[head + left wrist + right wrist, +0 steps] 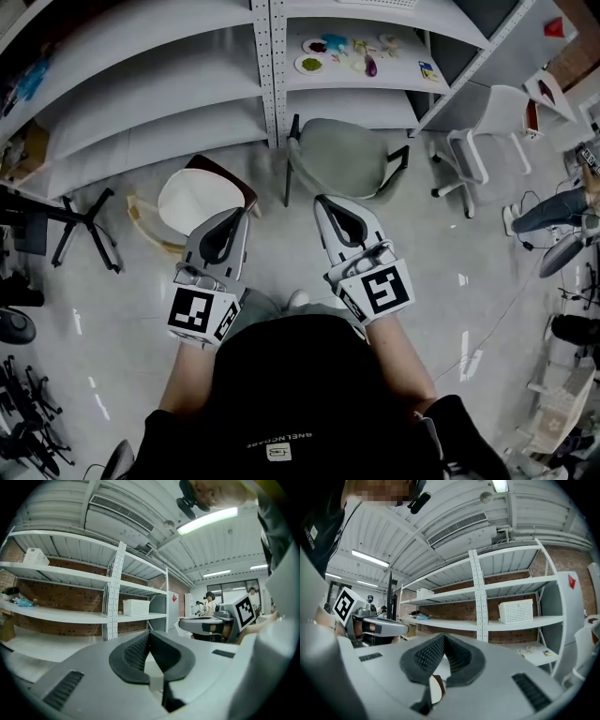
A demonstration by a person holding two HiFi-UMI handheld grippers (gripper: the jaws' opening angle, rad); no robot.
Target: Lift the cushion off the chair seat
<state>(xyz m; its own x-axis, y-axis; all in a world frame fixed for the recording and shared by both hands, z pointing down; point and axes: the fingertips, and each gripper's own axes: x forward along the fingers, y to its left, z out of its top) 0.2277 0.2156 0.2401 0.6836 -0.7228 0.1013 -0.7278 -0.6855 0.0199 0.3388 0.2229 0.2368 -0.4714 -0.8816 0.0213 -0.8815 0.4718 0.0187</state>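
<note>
- Okay, head view: the white cushion (192,202) lies on the brown seat of a chair (239,183) on the floor (281,248). It is ahead of the person and left of centre, just in front of the shelf unit (267,94).
- A grey-green chair (345,157) with black arms stands just right of it, close against the shelf post. The two are near each other but apart.
- A black stand (84,225) sits on the floor well left of the cushion, and a white chair (492,127) is well to the right.
- A bare strip of glossy pale floor runs between the two chairs and the person, and the shelf edges close off the far side.
- In both gripper views the room shows a brick wall behind the shelves, a ribbed ceiling with strip lights, and a white basket (136,606) on a middle shelf.
- Left gripper (230,217): held about level, fingers together, nothing between them. Its tip overlaps the cushion's near right edge in the head view, but its own view looks at the shelves, not at the cushion.
- Right gripper (330,202): level, fingers together and empty, with its tip just short of the grey-green chair in the head view.
- Through the gap under the right fingers (429,656) a white patch with a brown rim shows.
</note>
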